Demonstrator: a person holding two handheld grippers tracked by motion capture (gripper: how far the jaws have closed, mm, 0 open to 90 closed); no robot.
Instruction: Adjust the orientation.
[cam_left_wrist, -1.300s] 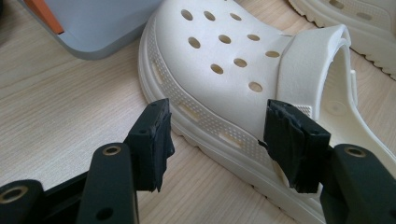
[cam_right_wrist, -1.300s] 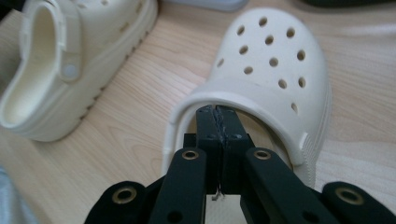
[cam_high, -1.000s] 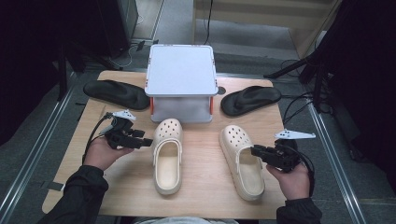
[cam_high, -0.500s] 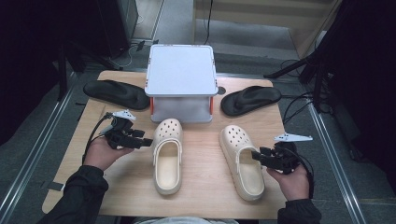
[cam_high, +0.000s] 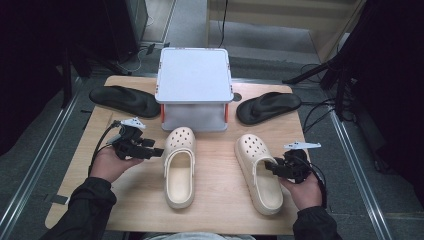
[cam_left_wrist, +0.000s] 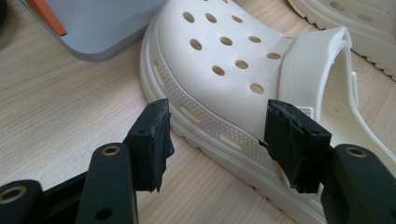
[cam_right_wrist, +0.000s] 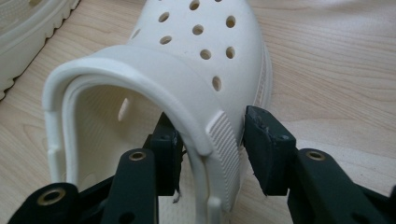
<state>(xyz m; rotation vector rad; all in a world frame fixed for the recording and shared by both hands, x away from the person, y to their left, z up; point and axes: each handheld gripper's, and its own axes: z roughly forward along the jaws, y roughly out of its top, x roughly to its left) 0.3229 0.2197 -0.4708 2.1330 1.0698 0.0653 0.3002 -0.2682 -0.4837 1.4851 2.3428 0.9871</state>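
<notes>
**Two Clogs, Two Grippers, No Grip Yet**

Near the front edge of the counter (cam_high: 75, 165) lie two cream clogs. The right gripper (cam_high: 272, 165) has its fingers spread around the side wall of the right clog (cam_high: 257, 172). One finger is inside the shoe and one is outside. The fingers have just been opening and then closing a little, and they do not squeeze yet. The left gripper (cam_high: 156, 150) waits with fingers spread, just beside the left clog (cam_high: 179, 165). So both clogs still need to be picked up. Farther back stands a grey shoe rack (cam_high: 195, 75). Its top is bare. A black sandal (cam_high: 122, 100) lies at the back left corner and another black sandal (cam_high: 267, 106) at the back right. Nothing blocks the way.
</notes>
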